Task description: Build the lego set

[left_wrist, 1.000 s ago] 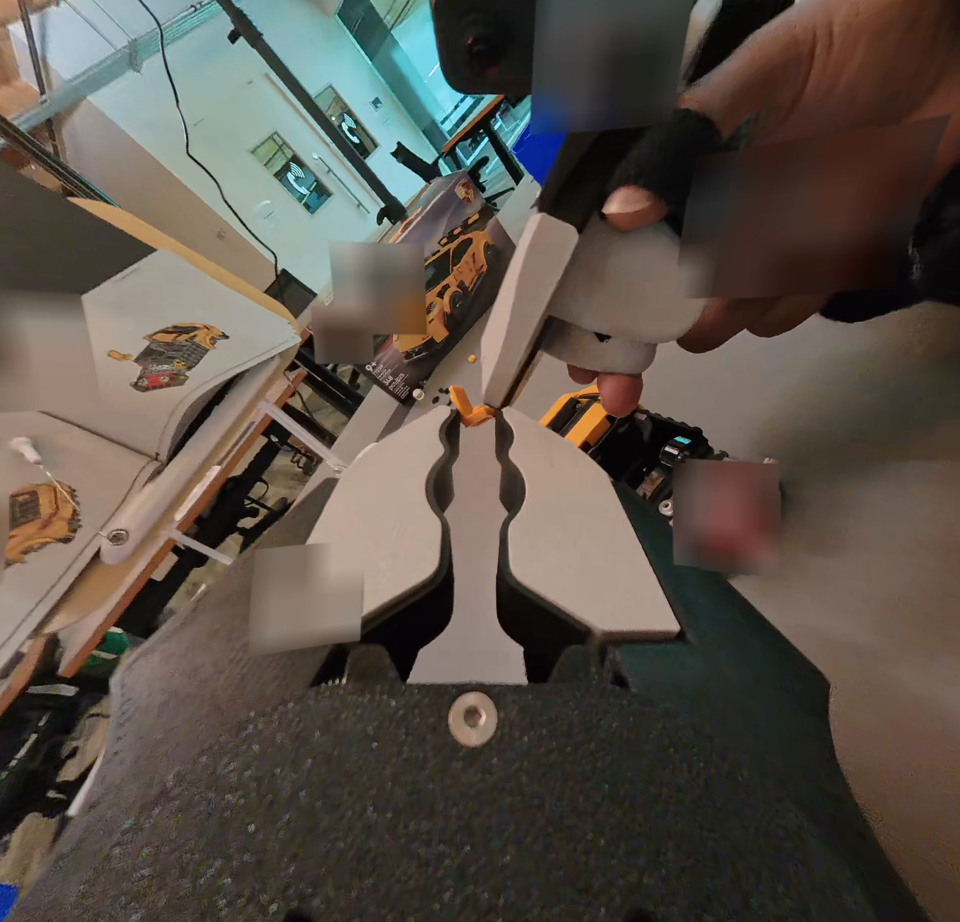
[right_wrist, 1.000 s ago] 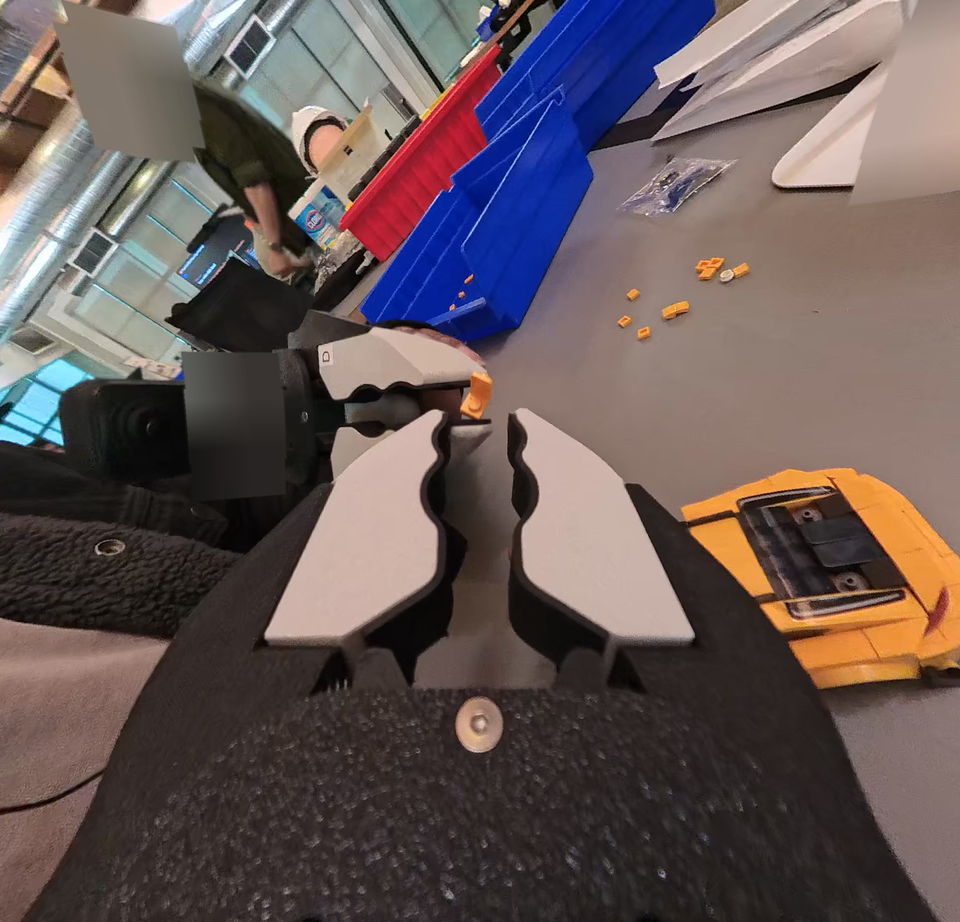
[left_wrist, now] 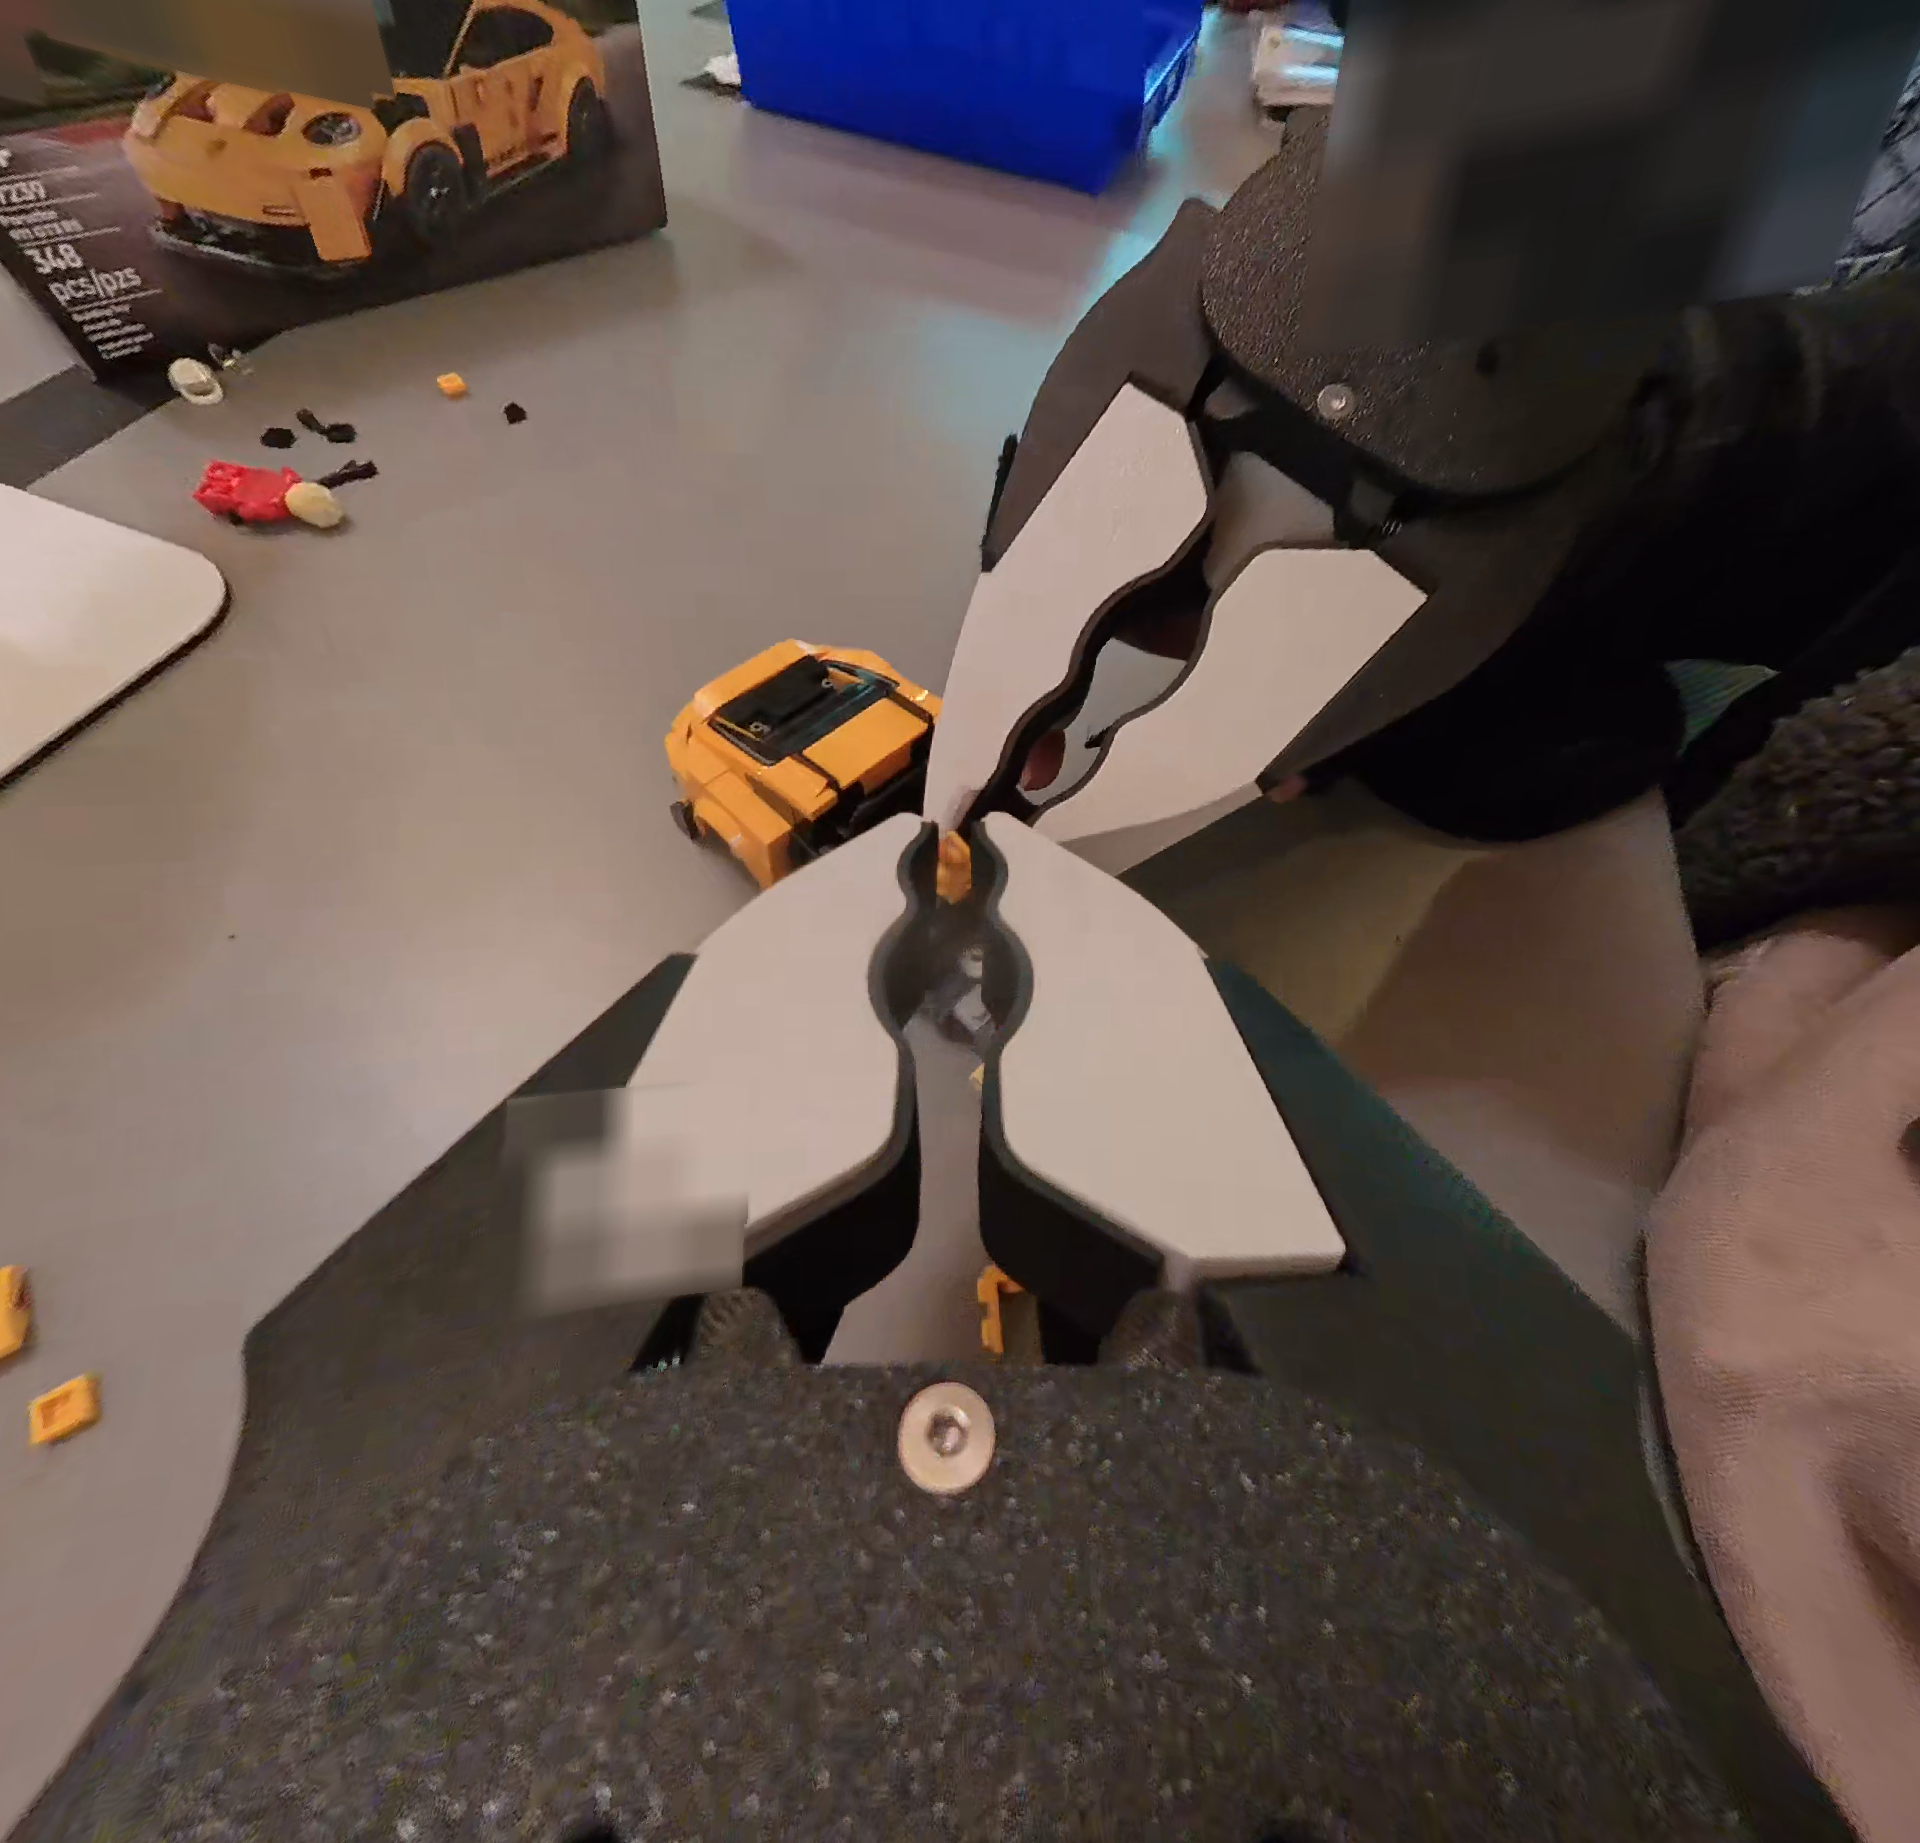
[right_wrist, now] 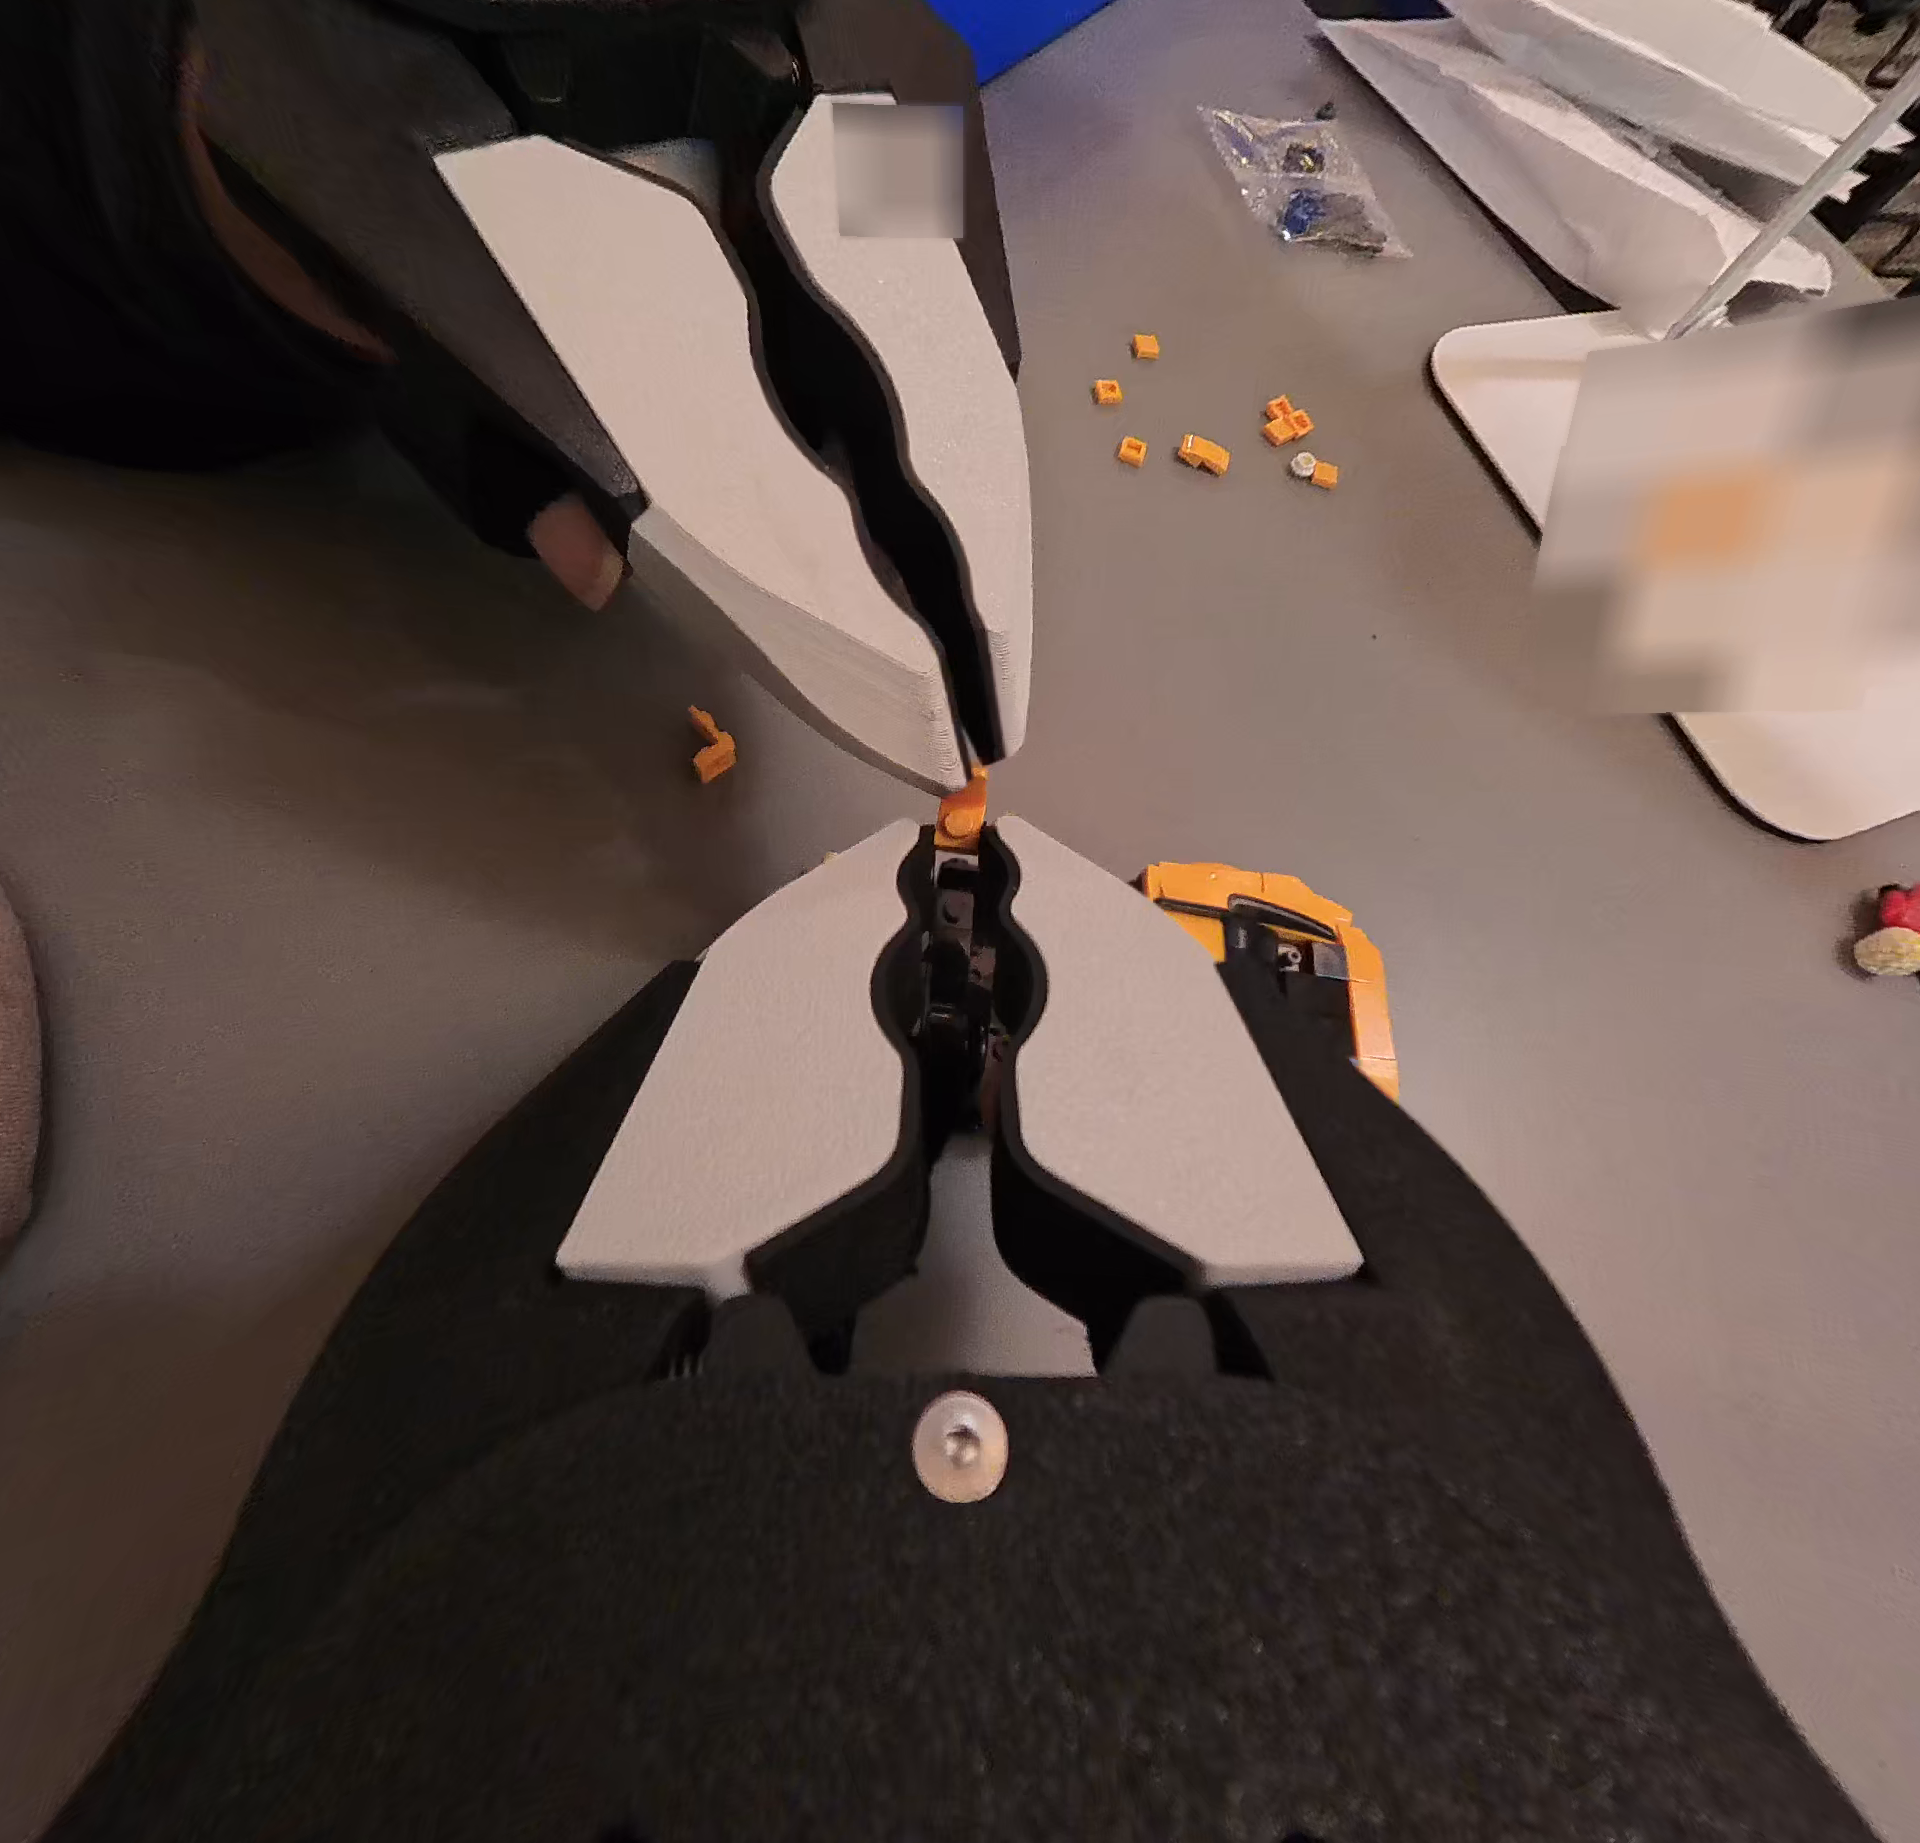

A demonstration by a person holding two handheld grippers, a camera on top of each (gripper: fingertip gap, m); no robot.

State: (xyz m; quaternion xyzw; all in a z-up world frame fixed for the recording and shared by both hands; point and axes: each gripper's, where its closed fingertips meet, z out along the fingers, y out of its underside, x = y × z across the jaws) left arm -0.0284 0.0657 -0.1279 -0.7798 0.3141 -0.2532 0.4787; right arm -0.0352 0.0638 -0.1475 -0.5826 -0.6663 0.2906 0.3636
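A small orange brick (right_wrist: pixel 958 819) hangs above the grey table (right_wrist: pixel 1351 754), its long axis running from one gripper to the other. The right gripper (right_wrist: pixel 958 837) is nearly closed, pads pinching the brick's near end; the left gripper (right_wrist: pixel 977 754), closed to a sliver, nips the far end. A half-built yellow toy car (left_wrist: pixel 800 744) sits just beyond, partly behind the fingers. Loose orange bricks (right_wrist: pixel 1205 422), a box (left_wrist: pixel 312 131), a blue bin (left_wrist: pixel 956 37) and a white board (left_wrist: pixel 94 598) lie around.
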